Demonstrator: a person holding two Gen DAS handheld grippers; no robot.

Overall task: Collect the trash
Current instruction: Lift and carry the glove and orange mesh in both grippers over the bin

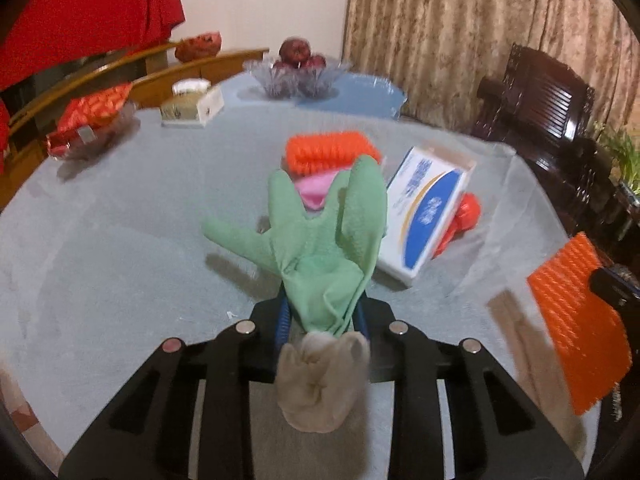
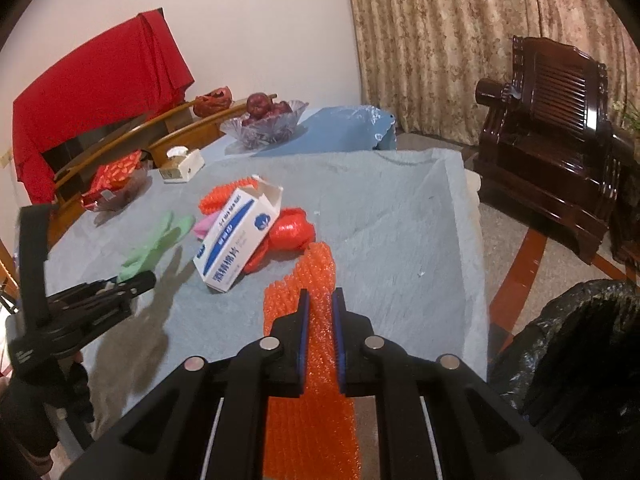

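The left gripper (image 1: 322, 312) pinches a green glove (image 1: 320, 232) at the cuff, lifted over the tabletop (image 1: 120, 232), with its floppy fingers pointing away toward the far edge. The right gripper (image 2: 320, 312) is closed on an orange bubble wrap (image 2: 314, 280) strip near the right edge, long way pointing forward. A white and blue box (image 2: 236, 240) leans near the middle. A black bin bag (image 2: 580, 344) sits past the right edge.

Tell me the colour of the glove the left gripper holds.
Light green rubber glove; left wrist view shows it best.
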